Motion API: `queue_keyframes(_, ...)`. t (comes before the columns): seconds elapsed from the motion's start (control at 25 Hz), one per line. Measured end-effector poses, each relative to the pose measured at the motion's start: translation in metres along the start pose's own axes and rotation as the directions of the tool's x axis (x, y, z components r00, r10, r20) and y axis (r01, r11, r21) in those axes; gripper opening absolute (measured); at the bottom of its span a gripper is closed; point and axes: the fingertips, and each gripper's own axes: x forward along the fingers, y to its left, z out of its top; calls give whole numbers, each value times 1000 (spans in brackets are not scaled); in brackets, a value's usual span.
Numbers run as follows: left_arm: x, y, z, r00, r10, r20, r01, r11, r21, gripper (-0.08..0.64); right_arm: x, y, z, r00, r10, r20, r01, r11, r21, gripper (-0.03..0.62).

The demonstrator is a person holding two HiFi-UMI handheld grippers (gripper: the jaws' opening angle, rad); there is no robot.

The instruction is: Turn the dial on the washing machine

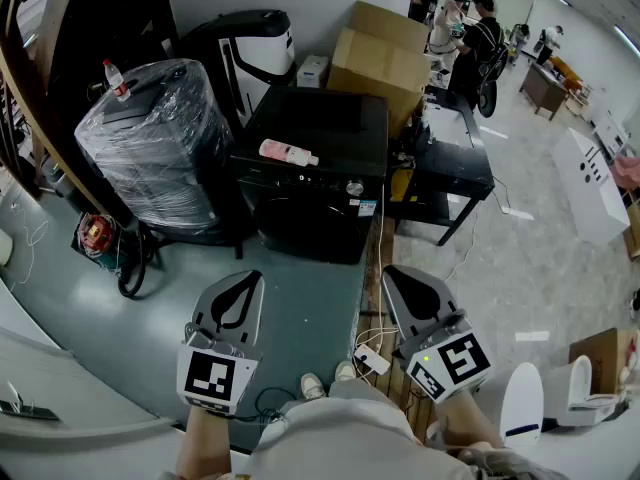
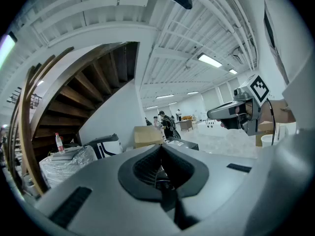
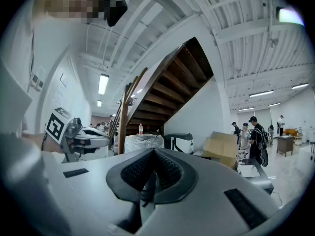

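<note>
**Both grippers closed and far from the dial: where the reach could fail**

Far ahead and to the left of the left gripper stands a plastic-wrapped appliance with a bottle on top. It is not the target, but a wide swing on that side could brush it.

The left gripper is held low by the person's body. Its jaws are pressed together with nothing between them, and it looks idle for this task.

Ahead of both grippers, between their lines and well apart from either, sits the black washing machine. A pink bottle lies on its side on the lid. A knock to the cabinet during the reach could probably set it rolling.

The dial is a small round knob on the front panel. It is ahead and slightly left of the right gripper, which is closer to it than the left one is.

That gripper is also fully closed and empty. The main risk is arriving like this, because shut jaws would butt the knob or skid onto the panel beside it instead of straddling it. They need to part before contact.

The knob is small and dark on a dark panel, so a misaligned approach could pinch its edge and slip when twisted.

Just below and left of the right gripper, a white power strip and cables lie on the floor. Stepping forward could snag a foot on them.
</note>
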Motion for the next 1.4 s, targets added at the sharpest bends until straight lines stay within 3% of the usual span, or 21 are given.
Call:
queue_keyframes(0.24,0,-3,-4,999,-33,-4,33,999,29,20,6,1,-7,1000,-14,-27,14,1000,10,29)
queue_keyframes(0.6,-4,6,-10,1000,-27,-11,27,1000,15,20,11,7,-6,999,-11,-33,11,1000,-7,29)
queue_keyframes(0.72,0,7,-2,999,-30,19,29,999,27,19,14,10,-6,1000,-18,-21,18,1000,1,29)
queue_keyframes(0.84,4,3,-1,998,-54,34,53,998,35,20,19,11,-6,1000,-29,-10,29,1000,-3,29)
queue_keyframes(1.0,17,-2,-18,993,-115,-5,115,991,67,19,27,4,-12,999,-40,-36,40,999,-18,29)
queue_keyframes(1.28,53,12,-30,995,-99,-29,99,995,-12,20,43,-25,-30,995,-71,-72,71,997,6,29)
queue_keyframes(1.4,75,22,-34,994,-103,-40,103,995,-13,20,57,-37,-37,994,-65,-86,66,998,6,29)
